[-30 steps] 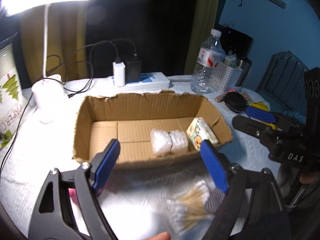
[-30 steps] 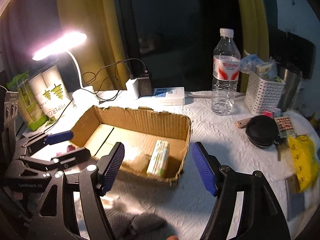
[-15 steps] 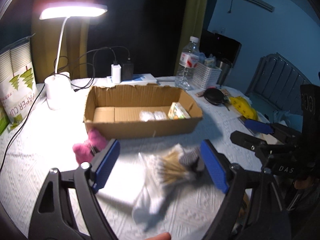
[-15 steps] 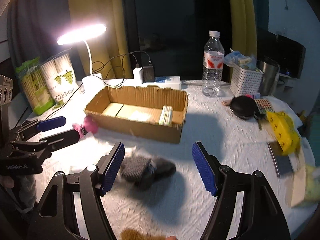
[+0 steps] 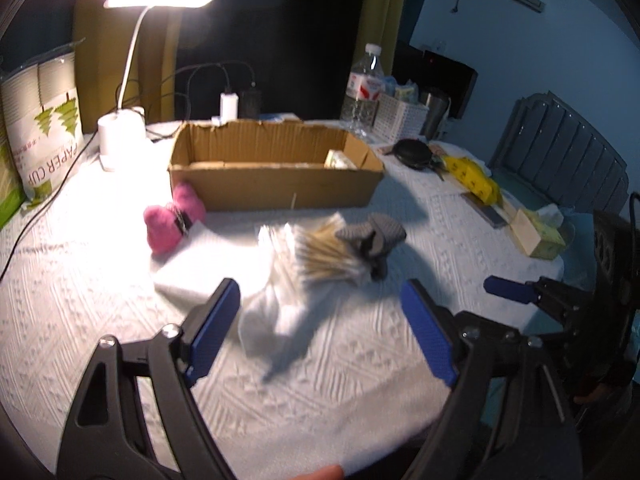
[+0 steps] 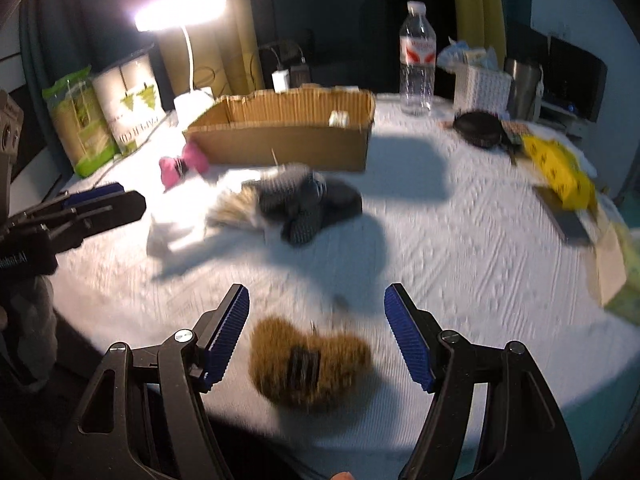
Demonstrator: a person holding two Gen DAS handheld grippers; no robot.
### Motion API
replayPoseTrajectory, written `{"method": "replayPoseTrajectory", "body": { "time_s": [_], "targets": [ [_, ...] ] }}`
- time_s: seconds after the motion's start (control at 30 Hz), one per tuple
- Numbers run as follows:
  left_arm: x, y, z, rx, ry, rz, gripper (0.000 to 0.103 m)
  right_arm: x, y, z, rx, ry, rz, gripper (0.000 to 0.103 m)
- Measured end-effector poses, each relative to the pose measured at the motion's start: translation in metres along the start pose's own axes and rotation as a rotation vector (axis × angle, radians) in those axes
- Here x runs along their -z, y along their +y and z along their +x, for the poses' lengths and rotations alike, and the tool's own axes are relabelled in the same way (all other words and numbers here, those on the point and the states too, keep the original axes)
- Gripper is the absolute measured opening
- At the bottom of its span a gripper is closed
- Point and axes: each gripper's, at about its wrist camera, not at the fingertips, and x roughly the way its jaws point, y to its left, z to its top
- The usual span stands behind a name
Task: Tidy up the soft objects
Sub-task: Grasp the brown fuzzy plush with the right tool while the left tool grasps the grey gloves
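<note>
Right gripper (image 6: 316, 338) spread wide, the brown fuzzy hair clip (image 6: 310, 366) lying loose between its blue pads; left gripper (image 5: 320, 330) spread too, empty.

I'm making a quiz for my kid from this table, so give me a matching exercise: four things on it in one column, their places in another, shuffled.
Things:
1. pink plush clip
2. brown furry clip
3. water bottle
4. grey sock

Places:
A. behind the cardboard box, beside the white basket
B. between the open right hand-held gripper pads
C. against the box's front left corner
D. on the cotton swab pack, mid-table

Pairs: 1-C, 2-B, 3-A, 4-D
</note>
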Motion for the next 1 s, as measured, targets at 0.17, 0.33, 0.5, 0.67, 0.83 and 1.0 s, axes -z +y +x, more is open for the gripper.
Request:
{"method": "replayPoseTrajectory", "body": {
  "time_s": [0.17, 0.33, 0.5, 0.67, 0.83, 1.0],
  "targets": [
    [0.012, -0.012, 0.008, -0.002, 0.049, 0.028, 0.084, 0.02, -0.004, 0.014, -0.02, 0.05, 0.021, 0.073],
    [0.012, -0.023, 0.021, -0.014, 0.083, 0.055, 0.084, 0.025, -0.009, 0.023, -0.107, 0.056, 0.048, 0.056],
    [0.001, -0.038, 0.038, -0.047, 0.097, 0.091, 0.084, 0.017, -0.017, 0.024, -0.121, 0.018, 0.003, 0.051],
    [-0.021, -0.062, 0.062, -0.073, 0.091, 0.185, 0.084, 0.005, -0.05, 0.027, -0.119, -0.021, 0.054, 0.051],
    [-0.043, -0.084, 0.09, -0.077, 0.091, 0.259, 0.084, -0.007, -0.083, 0.031, -0.102, -0.045, 0.094, 0.051],
    [-0.047, -0.106, 0.133, -0.134, 0.148, 0.393, 0.08, -0.012, -0.108, 0.034, -0.097, -0.062, 0.123, 0.051]
  ]
}}
